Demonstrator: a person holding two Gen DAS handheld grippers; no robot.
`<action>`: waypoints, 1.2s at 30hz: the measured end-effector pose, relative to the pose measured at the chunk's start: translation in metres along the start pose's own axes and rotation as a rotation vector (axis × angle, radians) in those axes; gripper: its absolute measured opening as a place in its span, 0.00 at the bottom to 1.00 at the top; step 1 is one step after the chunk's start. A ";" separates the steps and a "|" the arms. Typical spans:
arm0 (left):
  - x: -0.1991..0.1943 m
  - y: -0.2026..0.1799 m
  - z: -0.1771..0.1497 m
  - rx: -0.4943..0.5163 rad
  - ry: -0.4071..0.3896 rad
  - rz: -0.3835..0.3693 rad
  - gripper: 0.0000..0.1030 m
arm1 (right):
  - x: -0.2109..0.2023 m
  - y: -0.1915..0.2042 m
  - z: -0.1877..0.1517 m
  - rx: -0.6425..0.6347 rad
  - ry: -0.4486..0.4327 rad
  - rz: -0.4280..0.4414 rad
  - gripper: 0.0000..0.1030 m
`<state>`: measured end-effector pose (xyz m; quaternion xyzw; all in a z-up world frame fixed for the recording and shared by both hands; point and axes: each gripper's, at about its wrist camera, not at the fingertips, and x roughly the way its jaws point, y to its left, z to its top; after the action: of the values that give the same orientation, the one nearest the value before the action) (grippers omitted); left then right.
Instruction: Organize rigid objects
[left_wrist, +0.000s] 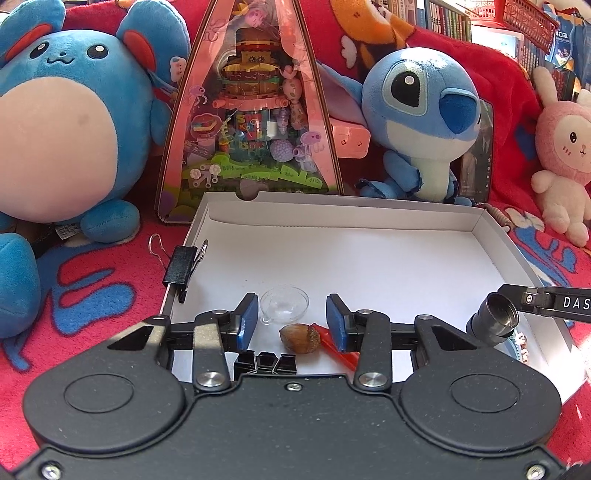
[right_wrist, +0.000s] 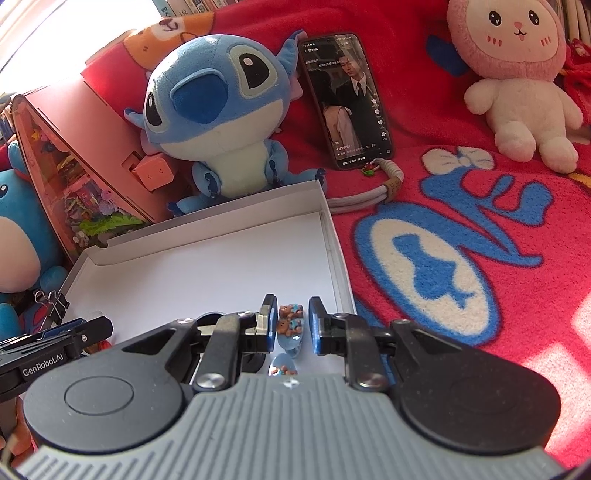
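My left gripper (left_wrist: 291, 321) hangs over the near edge of the white box lid (left_wrist: 369, 221), its blue pads spread wide with nothing between them. The acorn (left_wrist: 300, 338) lies straight ahead in the gap, on the lid floor near that edge, a little closer to my right-hand pad than to the other. Its long axis runs roughly crosswise to my fingers, cap end toward the right, so closing on it would pinch it end to end rather than across its belly; I judge a small wrist turn would give a surer grip. Just beyond it sits a clear plastic half-dome (left_wrist: 284, 305), and a red plastic strip (left_wrist: 338, 347) lies touching or just beside the acorn's cap, slanting toward the near edge. Black binder clips (left_wrist: 266, 363) sit under my palm at the near edge, and another binder clip (left_wrist: 181, 267) grips the lid's left wall.

My right gripper (right_wrist: 293, 325) works the lid's near right corner. Its pads are parted, and the bear-decorated blue hair clip (right_wrist: 290, 326) lies between them, long axis running along my fingers; I cannot tell whether the pads touch it. A small black cylindrical cap (left_wrist: 496, 317) stands just beside that gripper.

For the acorn, my left is plainly the nearer claw.
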<state>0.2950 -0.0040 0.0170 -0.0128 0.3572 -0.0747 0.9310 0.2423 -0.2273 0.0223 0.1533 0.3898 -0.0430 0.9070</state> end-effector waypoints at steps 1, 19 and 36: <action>-0.001 0.000 0.000 -0.002 -0.006 0.006 0.45 | -0.001 0.000 -0.001 -0.003 -0.004 0.000 0.33; -0.038 -0.020 -0.009 0.042 -0.089 -0.019 0.84 | -0.032 0.006 -0.008 -0.036 -0.096 0.026 0.76; -0.071 -0.017 -0.028 0.034 -0.097 -0.044 0.86 | -0.062 0.015 -0.028 -0.157 -0.169 0.019 0.88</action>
<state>0.2220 -0.0096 0.0452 -0.0087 0.3098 -0.1006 0.9454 0.1827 -0.2070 0.0527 0.0811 0.3128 -0.0164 0.9462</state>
